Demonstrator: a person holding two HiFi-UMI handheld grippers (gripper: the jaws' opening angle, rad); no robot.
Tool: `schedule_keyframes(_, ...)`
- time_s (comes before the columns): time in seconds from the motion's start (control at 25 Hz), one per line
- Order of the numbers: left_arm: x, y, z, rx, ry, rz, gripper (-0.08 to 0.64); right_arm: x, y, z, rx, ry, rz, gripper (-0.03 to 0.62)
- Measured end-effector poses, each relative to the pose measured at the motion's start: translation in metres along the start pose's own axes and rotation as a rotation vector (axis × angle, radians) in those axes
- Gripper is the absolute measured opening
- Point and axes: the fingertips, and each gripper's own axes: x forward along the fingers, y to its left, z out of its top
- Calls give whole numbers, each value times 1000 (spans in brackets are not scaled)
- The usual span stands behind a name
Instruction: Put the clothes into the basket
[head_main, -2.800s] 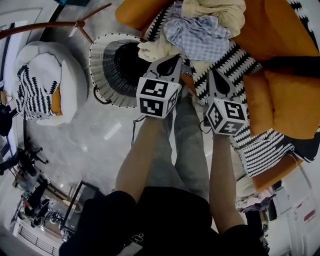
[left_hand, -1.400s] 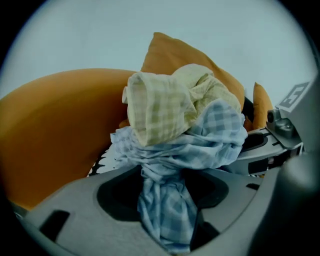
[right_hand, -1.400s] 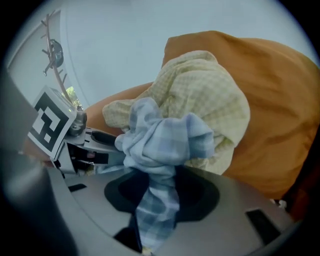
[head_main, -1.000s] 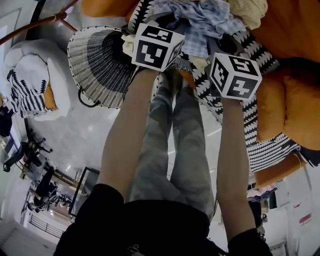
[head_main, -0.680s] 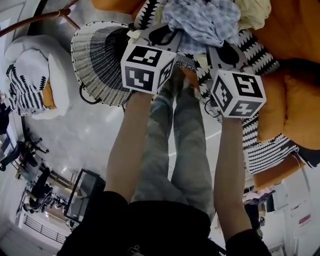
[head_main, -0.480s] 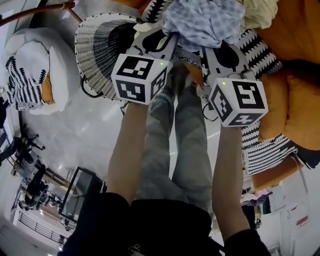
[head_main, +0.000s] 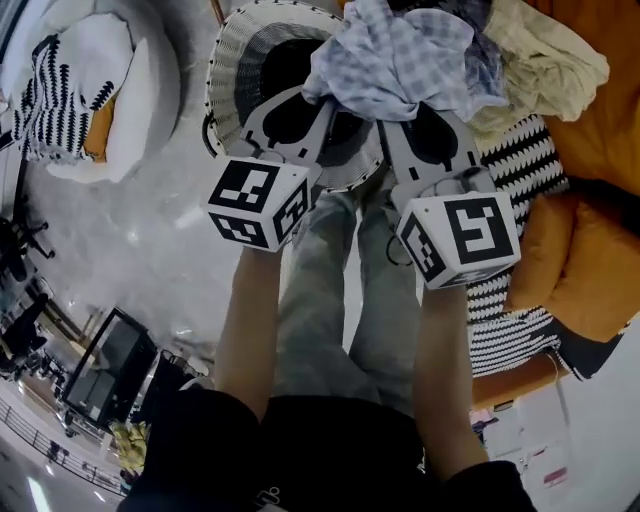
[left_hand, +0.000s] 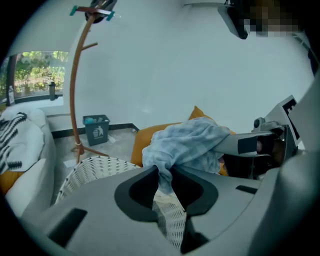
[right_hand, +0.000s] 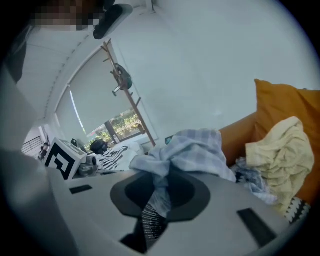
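Note:
A pale blue checked garment (head_main: 395, 60) hangs bunched between my two grippers, lifted above the near rim of the white woven basket (head_main: 232, 45). My left gripper (head_main: 322, 92) is shut on its left edge, and the cloth (left_hand: 185, 145) runs up from those jaws in the left gripper view. My right gripper (head_main: 392, 100) is shut on the right part, where the fabric (right_hand: 192, 150) drapes over its jaws. The basket rim (left_hand: 95, 167) shows below the left jaws. A cream garment (head_main: 545, 65) and a patterned blue one (right_hand: 252, 182) lie on the orange sofa (head_main: 600, 200).
A black-and-white zigzag throw (head_main: 520, 150) covers the sofa edge. A white armchair (head_main: 95, 90) with a striped cushion stands at the left. A curved wooden coat stand (left_hand: 75, 85) and a small bin (left_hand: 96, 129) stand beyond the basket. My legs (head_main: 345, 290) are below the grippers.
Both grippers have risen and swung left from the sofa pile toward the basket, carrying the blue checked garment with them. The garment now hangs over the basket's rim.

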Motion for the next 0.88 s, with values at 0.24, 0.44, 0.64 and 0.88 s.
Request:
schedule_keyframes(0.24,-75,68,-23,-89,-58,188,75,44,94,-13,-85,57,195,55)
schedule_keyframes(0.44,-143,118,-53,-173,-85,342,75,70,178,-34,-125,118,343,54)
schedule_keyframes(0.64,-203,153,-69,-243,-105,470,76,83,251,-48,-141,168,464,54)
schedule_keyframes(0.88,-255,162,-74,-280,-138,586,75,77,306,-48,-161,188,582,54)
